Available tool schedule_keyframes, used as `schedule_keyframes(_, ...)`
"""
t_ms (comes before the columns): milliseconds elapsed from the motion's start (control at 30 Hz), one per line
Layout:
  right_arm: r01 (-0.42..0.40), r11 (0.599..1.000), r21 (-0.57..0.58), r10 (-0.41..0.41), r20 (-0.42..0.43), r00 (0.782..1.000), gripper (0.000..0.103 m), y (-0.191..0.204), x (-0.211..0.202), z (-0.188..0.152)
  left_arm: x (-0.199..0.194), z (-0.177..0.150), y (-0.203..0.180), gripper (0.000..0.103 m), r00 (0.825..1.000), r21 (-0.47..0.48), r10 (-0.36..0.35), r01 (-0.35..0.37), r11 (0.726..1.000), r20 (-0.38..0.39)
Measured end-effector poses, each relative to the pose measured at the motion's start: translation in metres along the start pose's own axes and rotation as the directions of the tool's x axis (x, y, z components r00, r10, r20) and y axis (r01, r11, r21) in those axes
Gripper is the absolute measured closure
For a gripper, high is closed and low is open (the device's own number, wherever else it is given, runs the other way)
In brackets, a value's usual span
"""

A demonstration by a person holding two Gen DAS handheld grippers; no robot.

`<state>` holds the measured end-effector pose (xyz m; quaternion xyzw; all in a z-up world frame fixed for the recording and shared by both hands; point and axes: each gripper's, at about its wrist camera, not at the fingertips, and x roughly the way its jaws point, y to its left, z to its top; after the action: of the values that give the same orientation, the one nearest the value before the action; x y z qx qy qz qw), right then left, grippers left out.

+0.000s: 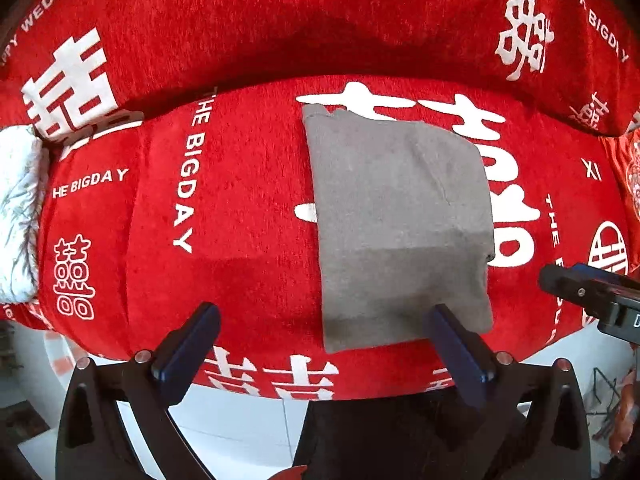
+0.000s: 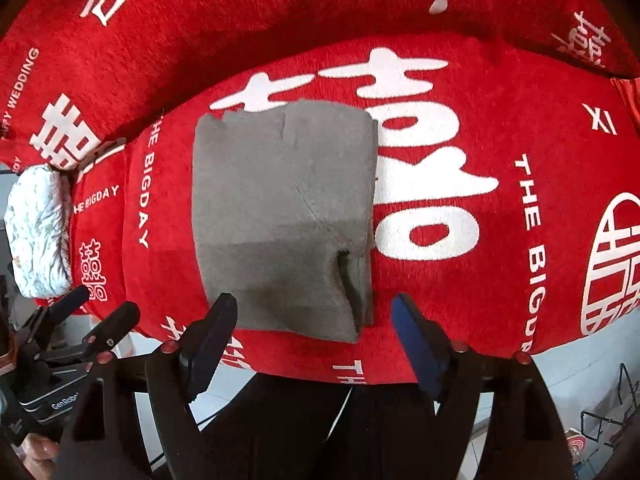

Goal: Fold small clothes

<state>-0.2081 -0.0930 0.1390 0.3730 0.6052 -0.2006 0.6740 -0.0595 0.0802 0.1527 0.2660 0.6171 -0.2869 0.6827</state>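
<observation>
A grey cloth (image 1: pixel 400 224) lay folded into a thick, nearly square pad on the red cover (image 1: pixel 240 208), a little to the 3 o'clock side of centre in the left wrist view and a little to the 9 o'clock side in the right wrist view (image 2: pixel 280 220). The cloth looked soft and matt, like a fine knit, with a faint diagonal seam across its top layer and a ragged corner at 11 o'clock. At its 5 o'clock corner the layers parted and showed a small dark fold. The cover was a fuzzy, velvet-like fabric with big white characters and white letters, and it curved over a rounded cushion. The left gripper (image 1: pixel 324 344) hung above the near edge of the cloth with its two flat dark blue fingers (image 1: pixel 188 344) set wide apart, nothing between them. The right gripper (image 2: pixel 314 336) also hung above the near edge, its blue fingers (image 2: pixel 416 344) wide and empty. Neither one touched the cloth. At 9 o'clock a white quilted pillow (image 2: pixel 40 232) with a pale leafy print lay against the edge of the cover. Below the cushion, at 6 o'clock, a smooth white floor (image 1: pixel 240 432) showed between the black gripper frames.
</observation>
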Motion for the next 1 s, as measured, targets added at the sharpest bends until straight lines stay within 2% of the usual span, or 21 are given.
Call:
schedule_keyframes(67,0.028,1.000,-0.013,-0.028,0.014,1.000,0.019,0.004,-0.005,-0.001,-0.005,0.002,0.001,0.000,1.000,-0.009,-0.011,0.011,1.000,0.004)
schedule_keyframes(100,0.044,0.999,-0.021,-0.044,0.024,0.999,0.014,0.007,-0.007,-0.002,-0.008,0.002,0.001,0.000,1.000,-0.017,-0.016,0.016,1.000,0.009)
schedule_keyframes(133,0.064,0.997,-0.031,-0.063,0.033,0.997,0.002,0.009,-0.010,-0.002,-0.010,0.003,0.001,0.000,1.000,-0.024,-0.020,0.020,1.000,0.014)
schedule_keyframes(167,0.085,0.996,-0.042,-0.082,0.048,0.995,0.001,0.012,-0.014,-0.003,-0.013,0.004,0.001,0.000,1.000,-0.032,-0.026,0.026,0.999,0.016)
schedule_keyframes(233,0.128,0.989,-0.075,-0.120,0.098,0.988,0.000,0.019,-0.021,-0.004,-0.016,0.004,0.000,0.000,0.999,-0.042,-0.031,0.032,0.999,0.020)
schedule_keyframes(333,0.179,0.979,-0.097,-0.165,0.132,0.977,0.000,0.026,-0.027,-0.005,-0.020,0.004,-0.004,0.000,1.000,-0.039,-0.011,0.012,0.999,0.028)
schedule_keyframes(467,0.195,0.976,-0.093,-0.183,0.122,0.976,0.000,0.028,-0.032,-0.002,-0.023,0.002,-0.006,0.000,1.000,-0.046,0.015,-0.013,0.999,0.026)
schedule_keyframes(1000,0.205,0.975,-0.090,-0.194,0.125,0.973,0.000,0.034,-0.039,-0.002,-0.030,0.001,0.003,0.000,0.998,-0.085,0.032,-0.028,0.996,0.047)
